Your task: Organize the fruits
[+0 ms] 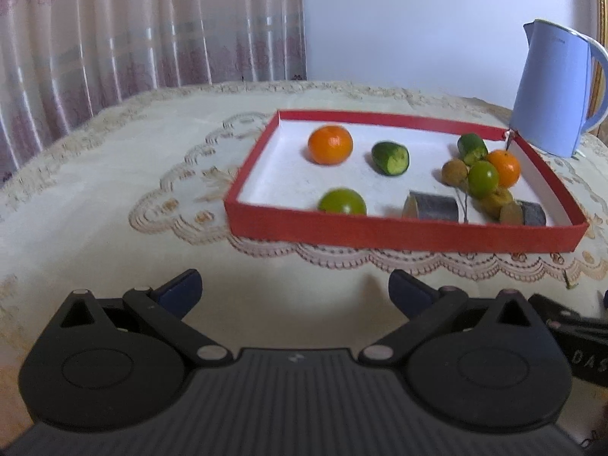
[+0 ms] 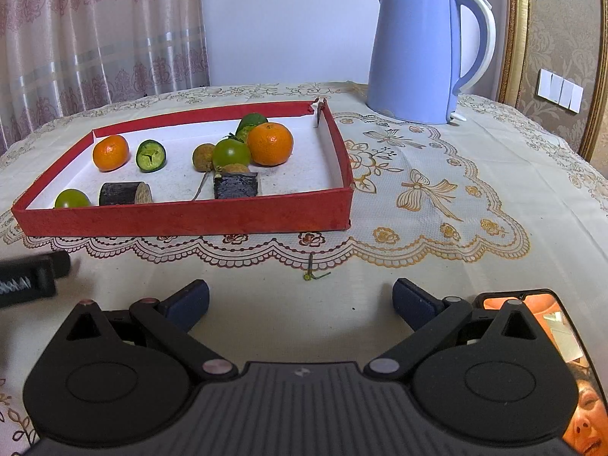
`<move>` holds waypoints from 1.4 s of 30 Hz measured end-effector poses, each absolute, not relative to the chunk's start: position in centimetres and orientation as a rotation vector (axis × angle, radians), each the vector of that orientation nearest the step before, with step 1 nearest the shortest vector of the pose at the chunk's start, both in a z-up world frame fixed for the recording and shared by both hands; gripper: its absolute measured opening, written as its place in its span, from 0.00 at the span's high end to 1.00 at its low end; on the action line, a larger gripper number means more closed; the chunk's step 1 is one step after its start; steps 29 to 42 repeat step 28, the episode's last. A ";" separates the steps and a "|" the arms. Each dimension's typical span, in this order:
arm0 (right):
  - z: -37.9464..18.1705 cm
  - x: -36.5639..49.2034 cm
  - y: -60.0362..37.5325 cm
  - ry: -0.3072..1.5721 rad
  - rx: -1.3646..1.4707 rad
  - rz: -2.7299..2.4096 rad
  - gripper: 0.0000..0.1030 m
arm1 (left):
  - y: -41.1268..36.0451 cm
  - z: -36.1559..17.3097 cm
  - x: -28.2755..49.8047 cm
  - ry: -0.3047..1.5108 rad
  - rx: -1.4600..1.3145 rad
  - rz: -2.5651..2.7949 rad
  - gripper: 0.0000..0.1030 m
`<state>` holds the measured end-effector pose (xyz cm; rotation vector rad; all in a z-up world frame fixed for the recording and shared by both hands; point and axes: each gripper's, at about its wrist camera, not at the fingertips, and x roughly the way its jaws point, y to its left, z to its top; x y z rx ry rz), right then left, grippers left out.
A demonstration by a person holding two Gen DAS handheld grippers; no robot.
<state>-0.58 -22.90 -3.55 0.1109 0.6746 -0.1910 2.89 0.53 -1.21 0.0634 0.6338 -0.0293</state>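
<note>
red tray (image 2: pixel 190 216) wall hides part of green fruit (image 2: pixel 71 198).

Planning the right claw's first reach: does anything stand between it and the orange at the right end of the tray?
Only the red tray's near wall lies between the open right claw and that orange, so reach over it. A small stem scrap lies on the tablecloth, too low to block.

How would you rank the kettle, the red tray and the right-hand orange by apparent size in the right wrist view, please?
1. red tray, widest across the frame
2. kettle, tallest; its area is close to the tray's, so these two are unsure
3. right-hand orange, clearly smallest
</note>
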 end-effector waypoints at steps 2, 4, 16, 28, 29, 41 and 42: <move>-3.5 -0.6 -22.8 0.675 0.110 -0.191 0.00 | 0.7 -0.5 2.9 0.629 0.067 -0.039 0.00; -3.5 -0.5 -22.9 0.677 0.105 -0.186 0.00 | 0.8 0.1 2.9 0.642 0.061 -0.073 0.00; -1.1 -1.3 -23.9 0.679 0.193 -0.116 0.00 | 0.7 1.1 1.8 0.622 0.084 -0.089 0.00; -1.4 -1.2 -23.1 0.709 0.249 -0.129 0.00 | 0.6 1.2 1.4 0.596 0.110 -0.067 0.00; -1.4 -1.2 -23.1 0.709 0.249 -0.129 0.00 | 0.6 1.2 1.4 0.596 0.110 -0.067 0.00; -1.4 -1.2 -23.1 0.709 0.249 -0.129 0.00 | 0.6 1.2 1.4 0.596 0.110 -0.067 0.00; -1.4 -1.2 -23.1 0.709 0.249 -0.129 0.00 | 0.6 1.2 1.4 0.596 0.110 -0.067 0.00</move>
